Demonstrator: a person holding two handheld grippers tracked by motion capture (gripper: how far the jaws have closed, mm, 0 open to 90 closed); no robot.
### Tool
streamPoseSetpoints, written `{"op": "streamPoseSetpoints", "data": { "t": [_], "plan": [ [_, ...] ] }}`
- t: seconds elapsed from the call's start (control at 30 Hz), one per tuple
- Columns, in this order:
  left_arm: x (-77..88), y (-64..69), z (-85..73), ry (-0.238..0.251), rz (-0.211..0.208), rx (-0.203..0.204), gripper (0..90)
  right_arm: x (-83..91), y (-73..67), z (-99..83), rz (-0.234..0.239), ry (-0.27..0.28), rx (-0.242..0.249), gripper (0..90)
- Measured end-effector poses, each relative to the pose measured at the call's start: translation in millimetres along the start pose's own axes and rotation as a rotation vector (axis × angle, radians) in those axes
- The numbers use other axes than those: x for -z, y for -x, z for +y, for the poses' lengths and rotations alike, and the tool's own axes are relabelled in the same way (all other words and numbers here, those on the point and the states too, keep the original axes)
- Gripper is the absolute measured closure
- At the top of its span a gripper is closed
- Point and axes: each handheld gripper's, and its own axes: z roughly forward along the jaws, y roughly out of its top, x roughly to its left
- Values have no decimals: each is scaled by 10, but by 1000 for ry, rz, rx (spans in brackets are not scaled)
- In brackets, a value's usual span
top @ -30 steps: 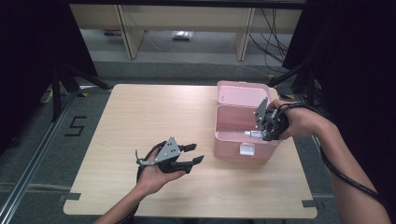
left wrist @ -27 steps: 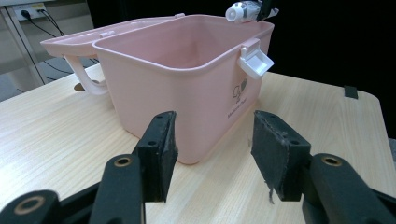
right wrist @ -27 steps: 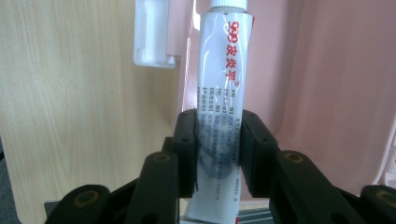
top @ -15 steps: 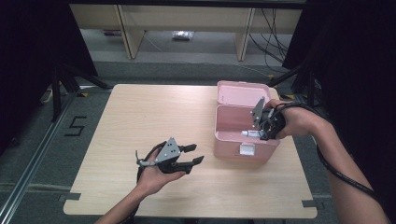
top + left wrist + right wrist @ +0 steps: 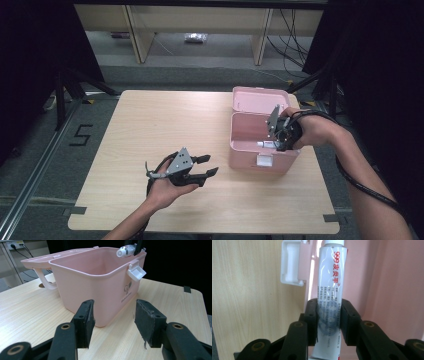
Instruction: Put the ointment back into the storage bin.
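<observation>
A pink box (image 5: pixel 240 150) stands open on the right of the table, its lid (image 5: pixel 260 100) folded back. My right gripper (image 5: pixel 276 140) hovers over the box's near right rim, shut on a white tube with red print (image 5: pixel 332 277). The pads pinch the tube at its lower body, and its capped end points past the white latch (image 5: pixel 290 265). In the left gripper view the tube (image 5: pixel 126 250) pokes over the far rim of the box (image 5: pixel 100 287). My left gripper (image 5: pixel 212 165) rests low near the table's front, open and empty, aimed at the box.
The light wooden table (image 5: pixel 165 120) is bare left of the box. The white latch (image 5: pixel 136 272) sticks out from the box's front wall. Shelves and cables stand behind the table; black stand legs (image 5: pixel 65 90) are on the floor at the left.
The right gripper with the tube has edged slightly left over the box. The left gripper has stayed put.
</observation>
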Motion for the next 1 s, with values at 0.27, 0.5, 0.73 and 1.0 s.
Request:
{"op": "streamPoseSetpoints", "data": {
  "t": [0.27,0.5,0.73,1.0],
  "plan": [
    [8,-6,6,-1,1,-2,489,-23,5,16,6,-16,-36,713],
    [16,-9,12,-1,2,-3,488,-46,24,39,14,-18,-46,713],
    [25,-14,13,-1,5,-4,488,-77,55,52,16,-15,-37,713],
    [20,-10,15,-2,2,-3,488,-117,97,72,26,-2,0,713]
  ]
}}
